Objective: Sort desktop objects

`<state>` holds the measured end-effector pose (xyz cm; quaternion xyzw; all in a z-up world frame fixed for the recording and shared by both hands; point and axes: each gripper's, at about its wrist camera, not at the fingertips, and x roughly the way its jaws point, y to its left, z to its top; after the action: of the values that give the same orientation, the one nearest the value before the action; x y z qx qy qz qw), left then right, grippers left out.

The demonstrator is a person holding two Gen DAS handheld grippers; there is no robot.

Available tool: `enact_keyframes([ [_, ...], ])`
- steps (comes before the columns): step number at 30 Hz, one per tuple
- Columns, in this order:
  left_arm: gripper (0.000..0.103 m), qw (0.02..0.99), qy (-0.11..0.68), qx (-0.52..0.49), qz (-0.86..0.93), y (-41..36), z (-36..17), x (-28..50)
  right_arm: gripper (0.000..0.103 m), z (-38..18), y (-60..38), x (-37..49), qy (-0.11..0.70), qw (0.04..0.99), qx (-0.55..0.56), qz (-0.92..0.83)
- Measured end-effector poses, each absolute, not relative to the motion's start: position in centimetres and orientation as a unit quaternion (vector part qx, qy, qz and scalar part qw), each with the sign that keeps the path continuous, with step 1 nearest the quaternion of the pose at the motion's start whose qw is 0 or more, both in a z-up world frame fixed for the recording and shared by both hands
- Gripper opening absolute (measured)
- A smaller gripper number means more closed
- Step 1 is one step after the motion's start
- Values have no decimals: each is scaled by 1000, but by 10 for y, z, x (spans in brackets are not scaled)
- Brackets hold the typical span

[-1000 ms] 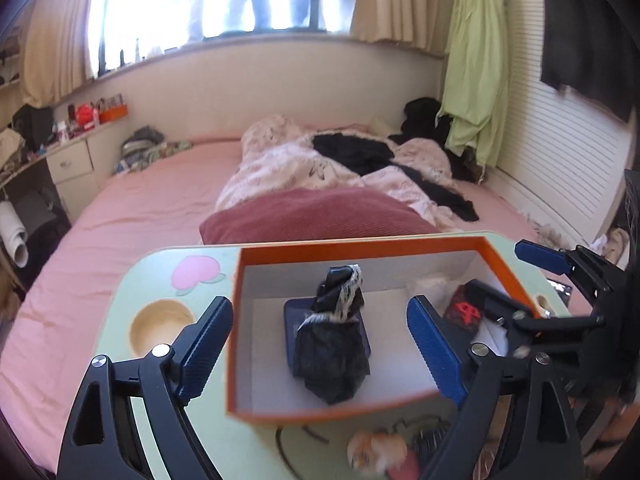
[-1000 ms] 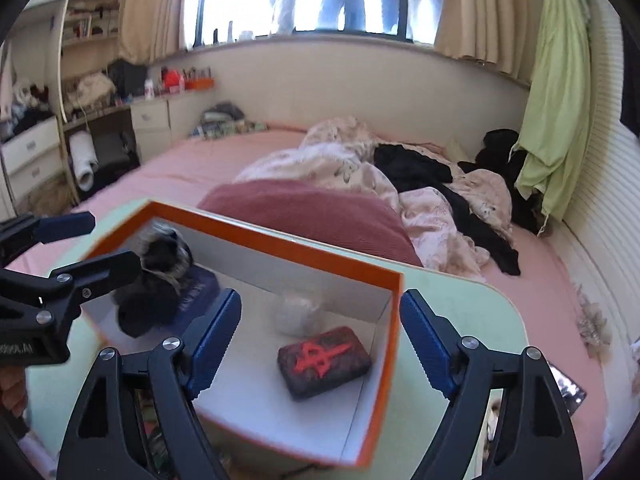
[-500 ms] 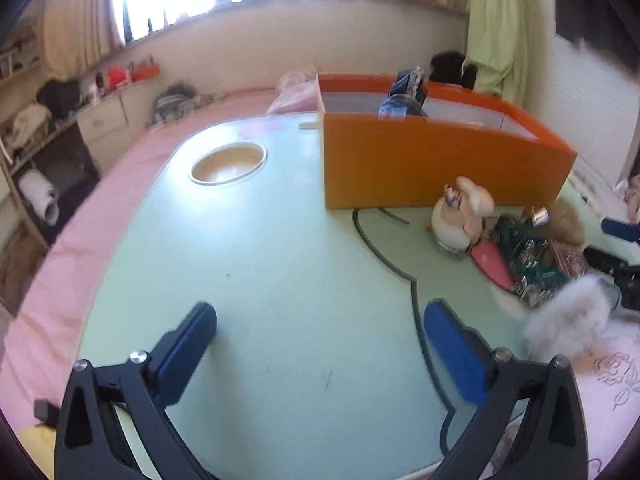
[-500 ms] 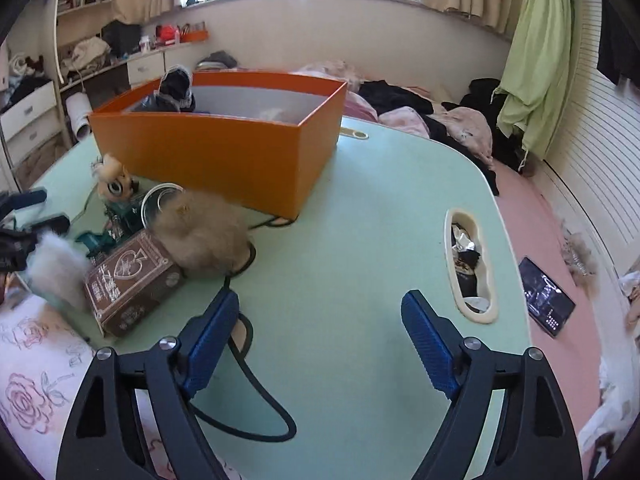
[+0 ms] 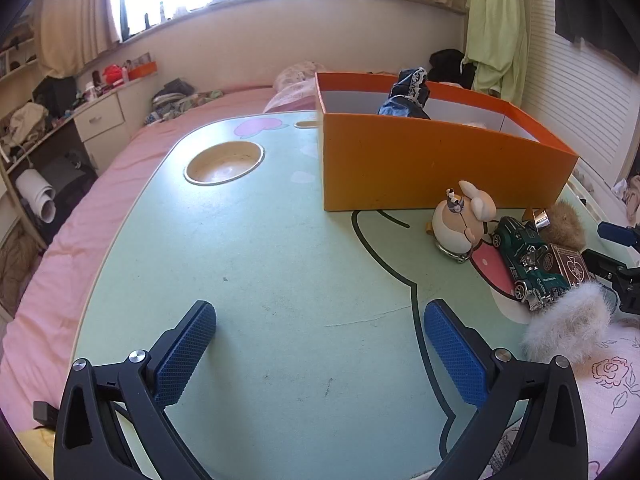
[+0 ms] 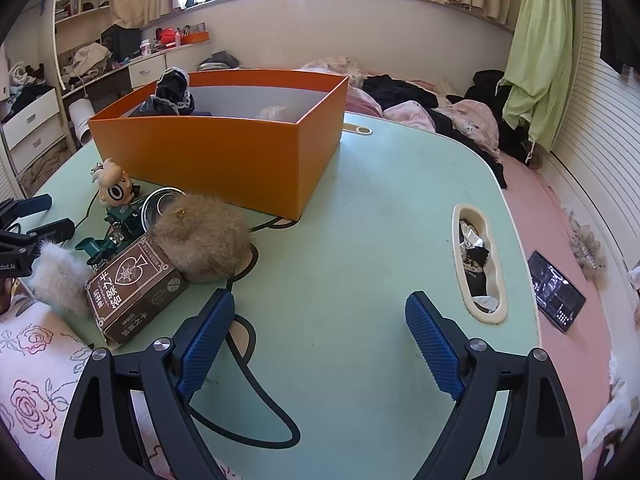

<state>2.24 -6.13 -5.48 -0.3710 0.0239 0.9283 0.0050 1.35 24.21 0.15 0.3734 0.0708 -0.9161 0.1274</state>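
An orange box (image 5: pixel 432 160) (image 6: pixel 224 152) stands at the far side of the green table (image 5: pixel 280 264) and holds a dark lace-trimmed bundle (image 5: pixel 408 92) (image 6: pixel 172 92). In front of it lie a cartoon figurine (image 5: pixel 460 220) (image 6: pixel 114 188), a green toy car (image 5: pixel 528 260) (image 6: pixel 116 228), a brown card box (image 5: pixel 568 264) (image 6: pixel 136 288), a brown fur ball (image 6: pixel 204 236) and a white fur ball (image 5: pixel 564 324) (image 6: pixel 56 276). My left gripper (image 5: pixel 320 344) is open and empty, low over the table's near side. My right gripper (image 6: pixel 320 340) is open and empty, right of the card box.
A round cup recess (image 5: pixel 224 162) sits at the table's far left. An oval slot (image 6: pixel 478 264) with dark scraps sits at the right edge. A black cable (image 6: pixel 248 396) loops under my right gripper. A rose-print cloth (image 6: pixel 32 364) covers the near edge. A phone (image 6: pixel 556 296) lies on the pink bed.
Both grippers have pulled back and down from above the box to the table's near side. Over the last half second they have barely moved. Both stay open and empty.
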Motion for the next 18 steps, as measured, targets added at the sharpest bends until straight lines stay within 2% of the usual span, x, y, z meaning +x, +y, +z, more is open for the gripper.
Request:
enact_keyframes([
  [12, 103, 5, 24, -371, 928, -61, -55, 23, 88, 1, 242, 16, 70, 131, 373, -916],
  [18, 103, 6, 22, -371, 928, -61, -49, 27, 87, 10, 235, 26, 65, 170, 353, -918],
])
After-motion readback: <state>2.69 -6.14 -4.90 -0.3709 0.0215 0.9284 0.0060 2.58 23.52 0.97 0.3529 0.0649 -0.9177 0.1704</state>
